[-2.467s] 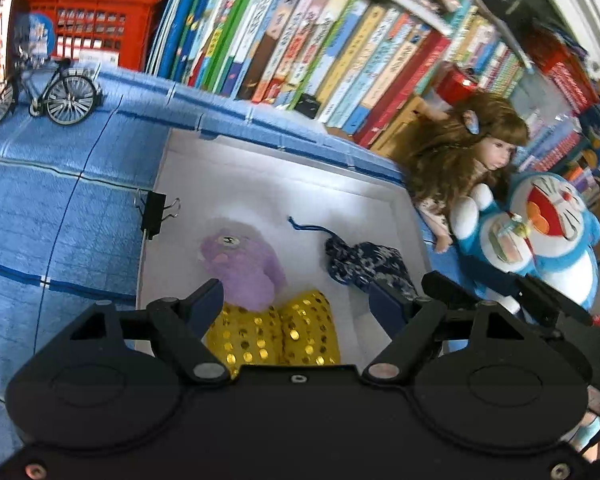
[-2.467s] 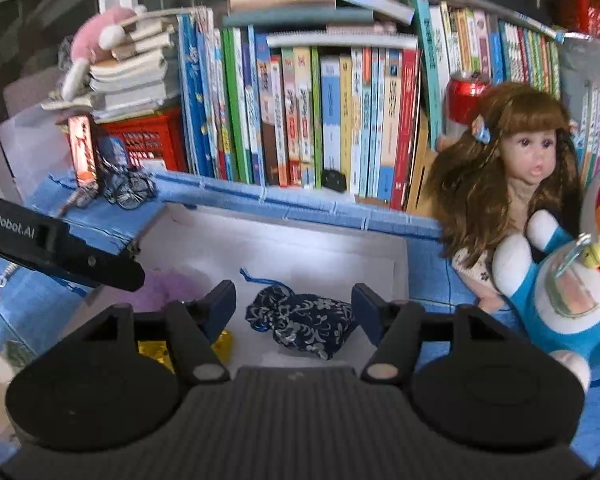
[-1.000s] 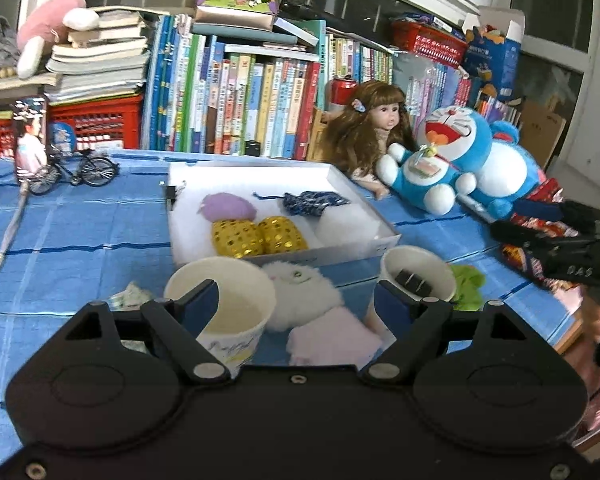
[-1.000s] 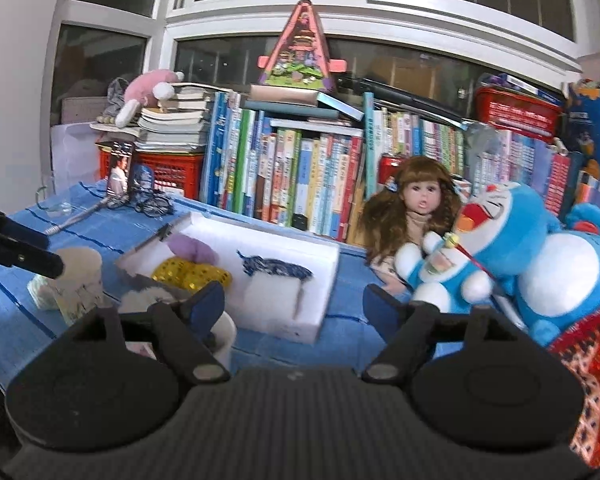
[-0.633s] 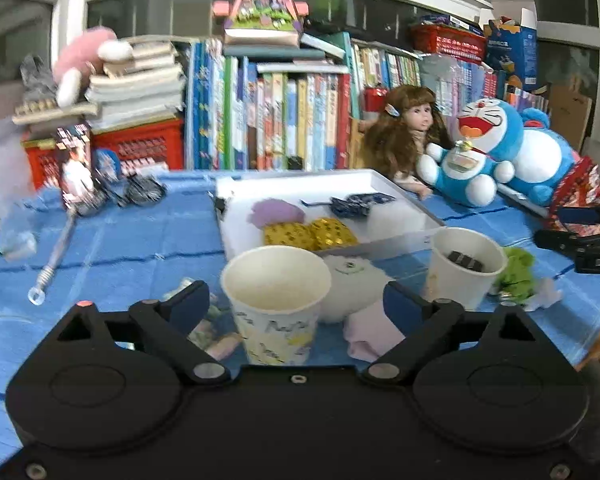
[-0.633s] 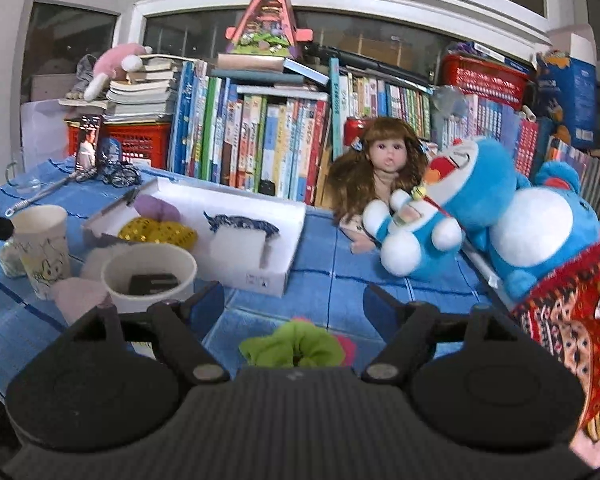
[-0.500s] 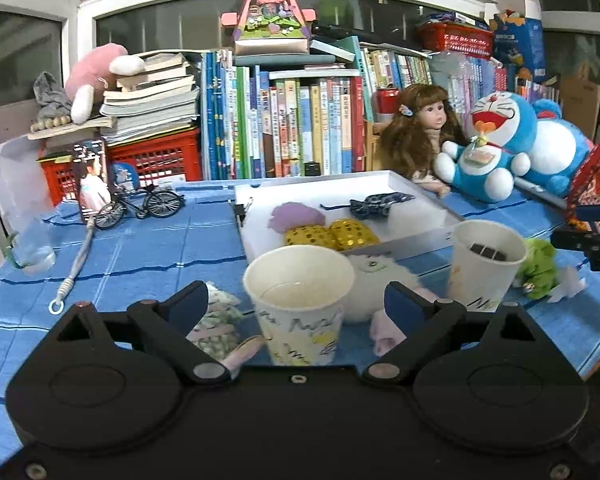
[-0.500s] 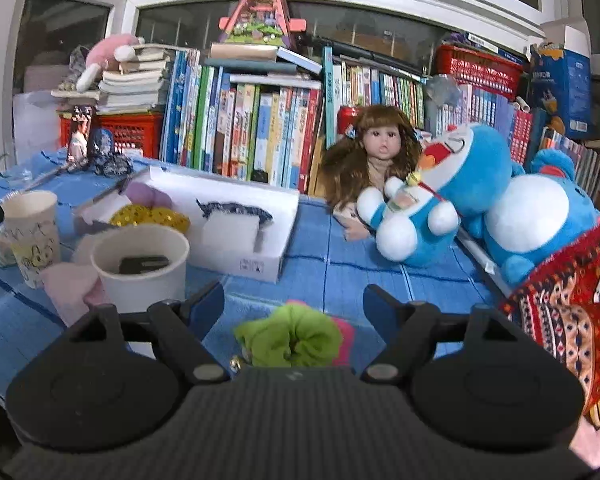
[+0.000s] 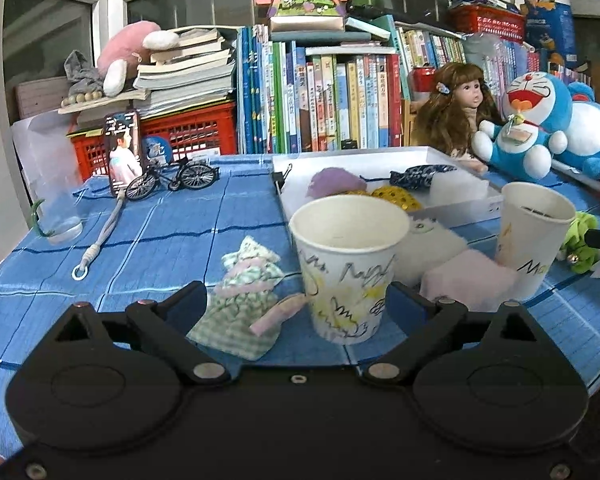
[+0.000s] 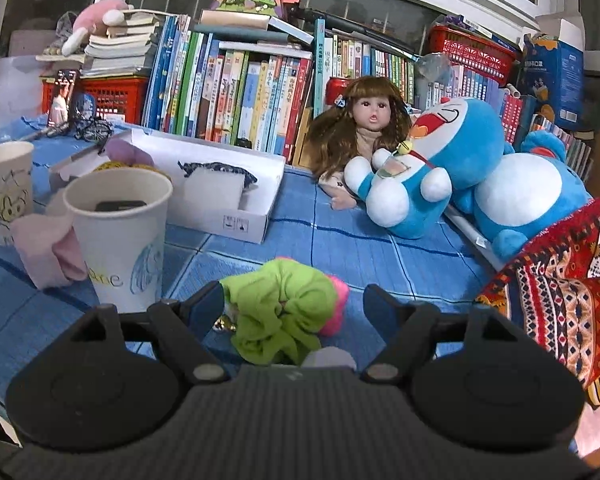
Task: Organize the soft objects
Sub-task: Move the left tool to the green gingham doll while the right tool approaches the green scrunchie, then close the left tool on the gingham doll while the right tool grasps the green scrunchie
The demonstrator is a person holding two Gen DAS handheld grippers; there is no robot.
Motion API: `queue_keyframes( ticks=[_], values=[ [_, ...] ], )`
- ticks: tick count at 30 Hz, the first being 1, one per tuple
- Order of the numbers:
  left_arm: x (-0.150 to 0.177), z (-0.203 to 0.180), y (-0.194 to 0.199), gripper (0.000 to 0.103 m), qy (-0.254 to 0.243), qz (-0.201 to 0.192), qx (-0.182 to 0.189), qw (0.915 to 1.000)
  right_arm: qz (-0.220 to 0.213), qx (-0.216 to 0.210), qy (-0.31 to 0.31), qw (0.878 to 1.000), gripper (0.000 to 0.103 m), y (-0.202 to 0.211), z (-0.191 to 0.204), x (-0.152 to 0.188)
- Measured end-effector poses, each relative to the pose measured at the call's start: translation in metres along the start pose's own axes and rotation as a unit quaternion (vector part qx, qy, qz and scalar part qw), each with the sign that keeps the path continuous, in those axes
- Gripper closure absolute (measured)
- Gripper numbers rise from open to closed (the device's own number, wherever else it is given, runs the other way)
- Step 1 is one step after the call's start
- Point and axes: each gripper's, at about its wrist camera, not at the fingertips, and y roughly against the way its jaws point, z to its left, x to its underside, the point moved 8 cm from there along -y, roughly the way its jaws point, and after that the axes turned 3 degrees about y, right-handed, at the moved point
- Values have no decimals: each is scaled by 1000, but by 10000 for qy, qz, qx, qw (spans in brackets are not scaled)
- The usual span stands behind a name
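Right wrist view: green scrunchie lay between spread right gripper fingers, untouched. Judged light, limp, compressible; best pinched across bunched middle. Left gripper likewise spread, empty, checked fabric pouch between fingers.

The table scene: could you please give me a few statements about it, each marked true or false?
1. The green scrunchie lies between the open fingers of the right tool. True.
2. The left tool is shut on a paper cup. False: it is open, and nothing is gripped.
3. The white box holds a gold sequin item. True.
4. The doll lies inside the white box. False: she sits outside it, against the books.
5. The other cup is empty. False: a dark object lies inside it.
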Motion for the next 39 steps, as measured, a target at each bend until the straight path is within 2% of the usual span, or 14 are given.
queue_keyframes(
  ticks=[8, 15, 20, 29, 32, 36, 39],
  values=[
    [7, 10, -10, 9, 164, 108, -63, 9998, 94, 75, 85, 9999, 18, -8, 5, 9],
    [11, 27, -19, 24, 334, 264, -310, 9986, 184, 186, 17, 9997, 18, -13, 2, 13],
    [12, 40, -25, 30, 536, 298, -356, 9975, 220, 194, -46, 9996, 18, -18, 0, 13],
    [7, 49, -44, 35, 591, 154, -273, 9978, 225, 40, -8, 9997, 26, -26, 11, 7],
    [5, 48, -47, 41, 578, 133, -173, 9981, 235, 18, 4, 9997, 30, -29, 14, 6],
    [6, 43, -49, 52, 480, 175, -13, 9987, 262, -36, 7, 9996, 42, -34, 17, 5],
    [10, 40, -52, 54, 380, 291, -21, 9989, 289, -74, 2, 9996, 47, -37, 18, 5]
  ],
)
